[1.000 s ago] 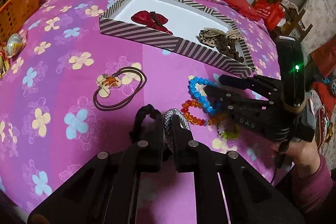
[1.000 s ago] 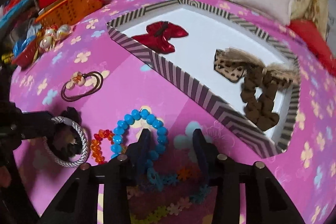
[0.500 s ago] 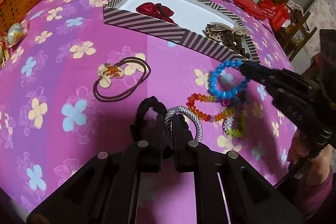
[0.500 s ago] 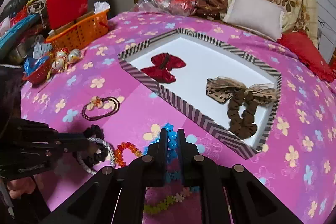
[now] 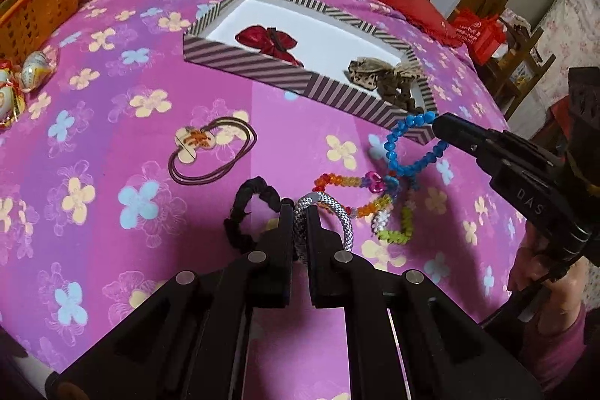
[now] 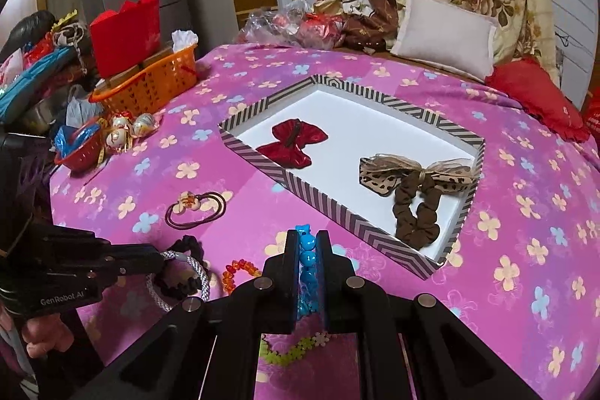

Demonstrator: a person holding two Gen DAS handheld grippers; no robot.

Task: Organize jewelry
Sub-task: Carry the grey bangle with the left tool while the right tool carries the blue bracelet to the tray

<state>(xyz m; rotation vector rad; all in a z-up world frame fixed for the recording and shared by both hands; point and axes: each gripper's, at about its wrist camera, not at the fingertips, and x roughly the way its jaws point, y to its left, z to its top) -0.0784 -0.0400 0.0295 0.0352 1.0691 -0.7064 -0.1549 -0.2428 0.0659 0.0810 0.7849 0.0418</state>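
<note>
While two bows (image 6: 292,144) sit boxed, perhaps four bracelets (image 5: 412,145)

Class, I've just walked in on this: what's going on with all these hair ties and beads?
A person is sorting accessories on a pink flowered cloth with two handheld grippers. The right gripper has its jaws shut on a blue bead bracelet, lifted near the striped box. The left gripper is clamped on a silver woven band. A red bow and a leopard scrunchie already lie in the box.
</note>
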